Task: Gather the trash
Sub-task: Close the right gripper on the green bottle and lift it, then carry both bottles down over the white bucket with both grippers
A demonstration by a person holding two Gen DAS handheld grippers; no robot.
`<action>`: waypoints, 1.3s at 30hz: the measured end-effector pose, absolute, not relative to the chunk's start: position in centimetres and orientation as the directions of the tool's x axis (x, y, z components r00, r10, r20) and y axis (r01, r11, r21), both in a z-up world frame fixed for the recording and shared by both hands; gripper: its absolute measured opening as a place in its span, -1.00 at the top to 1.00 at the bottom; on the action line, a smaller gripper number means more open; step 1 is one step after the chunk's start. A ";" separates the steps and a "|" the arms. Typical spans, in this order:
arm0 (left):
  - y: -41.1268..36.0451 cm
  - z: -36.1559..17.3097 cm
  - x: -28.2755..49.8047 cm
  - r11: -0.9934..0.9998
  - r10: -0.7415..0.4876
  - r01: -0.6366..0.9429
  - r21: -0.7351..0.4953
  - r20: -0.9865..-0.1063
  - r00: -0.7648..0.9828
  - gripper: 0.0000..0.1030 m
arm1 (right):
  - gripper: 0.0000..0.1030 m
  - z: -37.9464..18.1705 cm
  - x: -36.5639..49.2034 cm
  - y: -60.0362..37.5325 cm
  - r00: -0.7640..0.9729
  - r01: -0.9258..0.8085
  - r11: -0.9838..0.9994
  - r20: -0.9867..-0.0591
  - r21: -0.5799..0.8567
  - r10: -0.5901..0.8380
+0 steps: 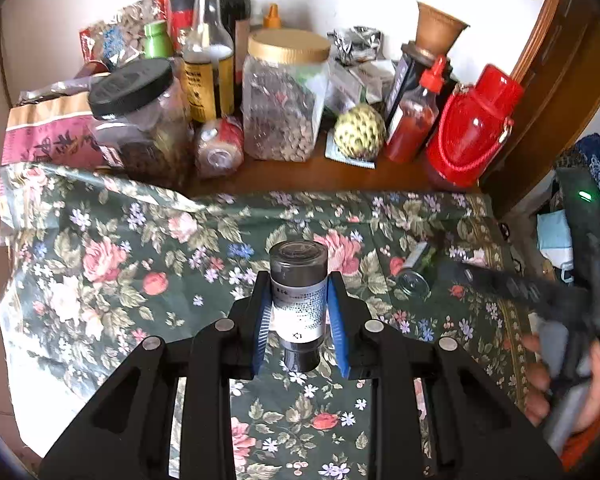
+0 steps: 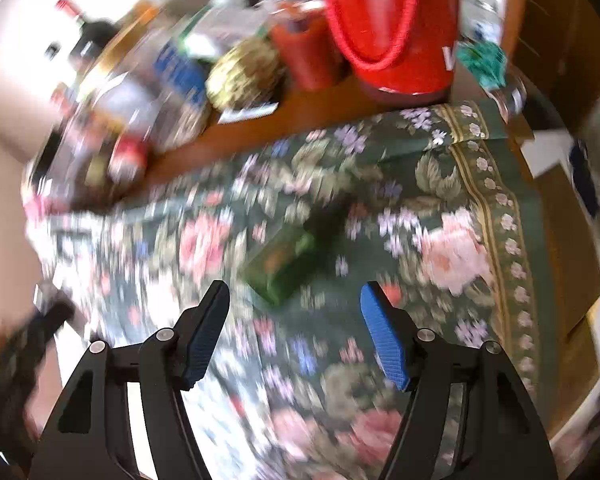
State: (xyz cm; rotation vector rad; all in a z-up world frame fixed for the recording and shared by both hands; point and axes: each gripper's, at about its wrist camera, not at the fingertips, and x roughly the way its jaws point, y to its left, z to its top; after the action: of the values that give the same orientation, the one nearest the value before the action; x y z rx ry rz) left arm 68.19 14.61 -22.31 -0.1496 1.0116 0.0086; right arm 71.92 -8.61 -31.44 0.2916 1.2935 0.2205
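- The left gripper (image 1: pixel 299 312) is clenched on a small dark labelled bottle (image 1: pixel 298 300), gripped at mid-body above the floral tablecloth (image 1: pixel 100 280).
- It looks light, rigid and smooth.
- The right gripper (image 2: pixel 296 332) is spread wide, empty, over a blurred green glass bottle (image 2: pixel 284 264) lying near the cloth's right edge.
- It is probably slippery and breakable; grip its body.

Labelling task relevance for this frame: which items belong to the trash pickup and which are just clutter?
Job:
- small dark bottle, clamped in the left gripper
- clear empty bottle lying on the floral cloth
- right gripper, jaws apart

Clutter:
- gold-lidded jar
- black-lidded jar
- red jug
- sauce bottle
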 end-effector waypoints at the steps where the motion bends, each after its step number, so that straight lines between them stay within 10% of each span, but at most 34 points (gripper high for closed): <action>1: 15.0 -22.1 68.1 0.989 -0.063 -0.078 -0.123 -0.843 0.534 0.48 | -0.25 -32.3 72.8 -8.6 0.249 0.049 0.941 -0.916 0.336 0.314; 15: 17.8 -20.9 66.8 0.987 -0.060 -0.096 -0.130 -0.845 0.532 0.48 | 0.23 -34.3 72.3 -4.5 0.236 0.015 0.957 -0.931 0.291 0.279; 39: 6.5 -8.0 48.7 0.972 0.020 -0.163 -0.171 -0.626 0.780 0.48 | 0.25 -13.1 55.6 -11.2 0.547 -0.425 0.846 -0.654 0.320 0.522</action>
State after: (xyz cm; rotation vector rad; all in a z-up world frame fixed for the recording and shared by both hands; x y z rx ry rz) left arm 48.66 6.51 -8.04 -0.2218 0.6703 0.0997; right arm 55.63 -11.25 -13.10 0.1290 0.8173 0.5633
